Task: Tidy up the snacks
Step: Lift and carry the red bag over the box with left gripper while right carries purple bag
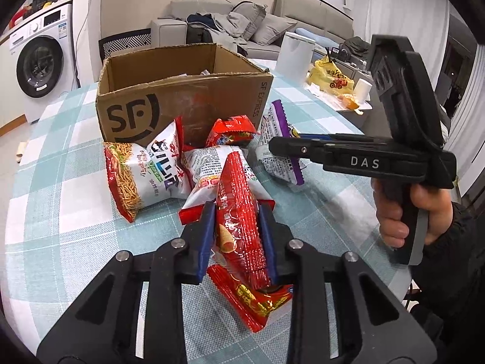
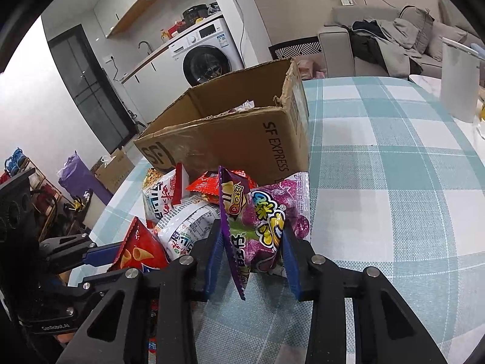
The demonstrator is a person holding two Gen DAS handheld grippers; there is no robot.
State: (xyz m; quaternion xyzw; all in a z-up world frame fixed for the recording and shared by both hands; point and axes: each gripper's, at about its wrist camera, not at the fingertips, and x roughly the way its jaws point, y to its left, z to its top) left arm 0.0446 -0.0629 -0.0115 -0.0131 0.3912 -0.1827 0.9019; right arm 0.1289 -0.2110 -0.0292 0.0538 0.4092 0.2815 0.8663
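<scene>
On the checked tabletop [image 1: 54, 200], in front of the open cardboard box [image 1: 182, 94], the snack packets lie in a loose heap, and I have one in each hand. My left gripper [image 1: 238, 236] has its fingers clamped on a red cone-snack bag [image 1: 239, 212], pinched edge-on so the thin foil cannot slide out. My right gripper [image 2: 251, 257] has its fingers squeezed on a purple candy bag [image 2: 266, 227], taken across its puffed middle. Both bags sit close to the box, which I judge is where they belong; a few packets already show inside it.
</scene>
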